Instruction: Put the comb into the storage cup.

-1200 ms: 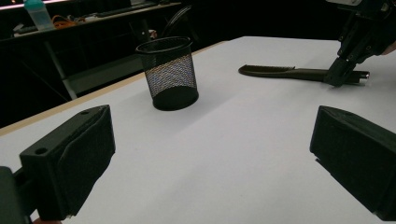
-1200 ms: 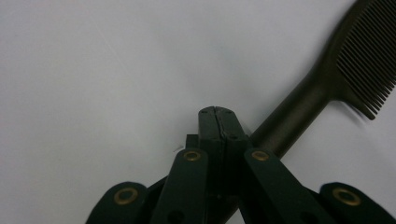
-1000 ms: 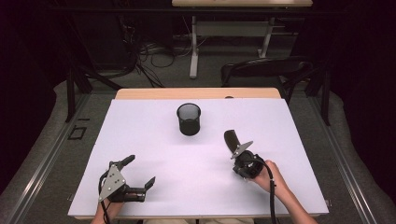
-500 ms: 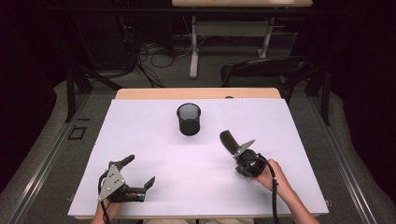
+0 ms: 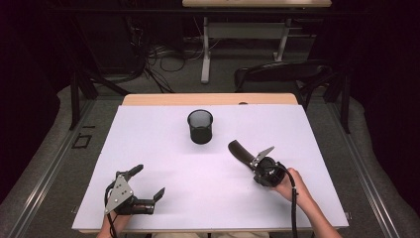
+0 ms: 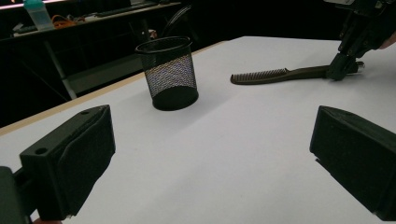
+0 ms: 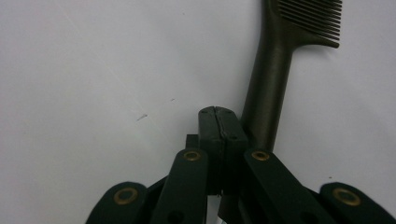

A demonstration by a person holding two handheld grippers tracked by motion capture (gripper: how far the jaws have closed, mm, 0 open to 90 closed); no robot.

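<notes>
A dark comb [image 5: 240, 150] lies flat on the white table [image 5: 163, 148], right of centre, teeth pointing toward the far side. My right gripper [image 5: 253, 165] is at the comb's handle end. In the right gripper view its jaws [image 7: 217, 114] are shut pad to pad, and the comb handle [image 7: 266, 98] runs beside and under the right jaw, not between the pads. My left gripper [image 5: 148, 182] rests open near the front left edge, nothing between its fingers. From the left gripper view [image 6: 210, 158] I see the comb [image 6: 280, 74] and the right gripper [image 6: 343, 67] far off.
A black mesh cup [image 5: 200, 127] stands upright at the table's middle back, beyond and left of the comb; it appears too in the left gripper view [image 6: 170, 72]. A wooden strip [image 5: 208, 99] edges the far side. A dark chair [image 5: 282, 74] stands behind.
My right gripper has shifted a little to the right and the comb has turned slightly with it. The left gripper has stayed still.
</notes>
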